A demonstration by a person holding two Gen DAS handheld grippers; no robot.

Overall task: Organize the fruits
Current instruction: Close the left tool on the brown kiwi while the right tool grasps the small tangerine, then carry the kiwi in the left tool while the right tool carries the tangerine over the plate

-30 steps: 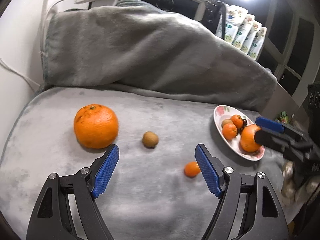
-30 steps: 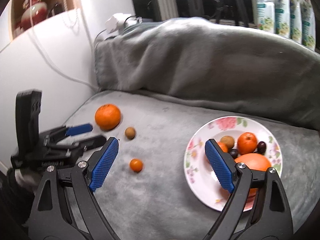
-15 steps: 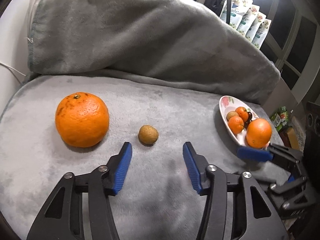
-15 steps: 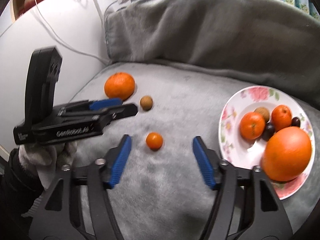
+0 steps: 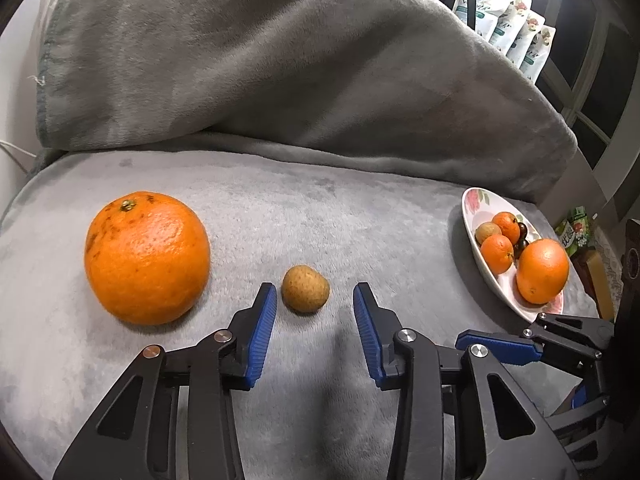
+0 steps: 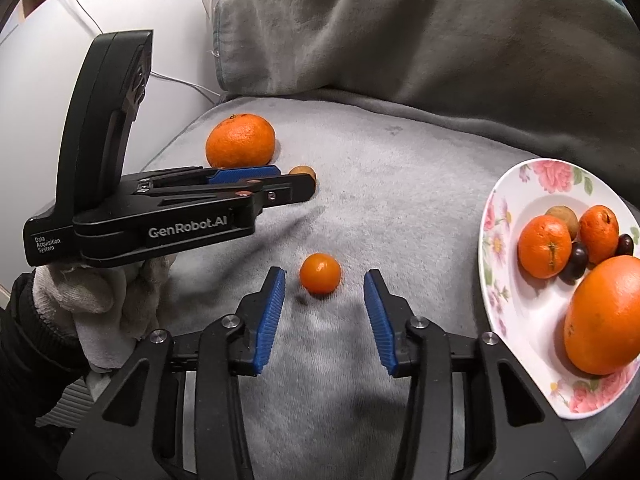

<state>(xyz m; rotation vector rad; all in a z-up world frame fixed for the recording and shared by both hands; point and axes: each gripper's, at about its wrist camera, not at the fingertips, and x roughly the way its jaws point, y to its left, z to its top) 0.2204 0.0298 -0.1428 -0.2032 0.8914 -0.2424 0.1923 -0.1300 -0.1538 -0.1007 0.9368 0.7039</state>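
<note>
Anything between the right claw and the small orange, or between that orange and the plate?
Nothing visible. The small orange lies just ahead of the closing right claw, pads not touching it. Only bare grey blanket separates it from the plate.

Big orange (image 5: pixel 147 258) sitting on grey blanket (image 5: pixel 360 216), stem end up, skin w/ dark specks, at the far left of the loose fruit. Small brown round fruit (image 5: pixel 305 289) lying just right of it, not touching; dull rough skin, exact type can't tell. Small mandarin (image 6: pixel 320 273) lying alone nearer the front, approx. midway btwn those two and the plate, well apart from both. Floral white plate (image 6: pixel 496 216) sitting at the right, pink flowers on rim, holding one big orange (image 6: pixel 604 316) at its near side, two small mandarins (image 6: pixel 545 246), one brown fruit (image 6: pixel 562 213) behind them, plus two dark round fruits (image 6: pixel 575 266) wedged in btwn.
</note>
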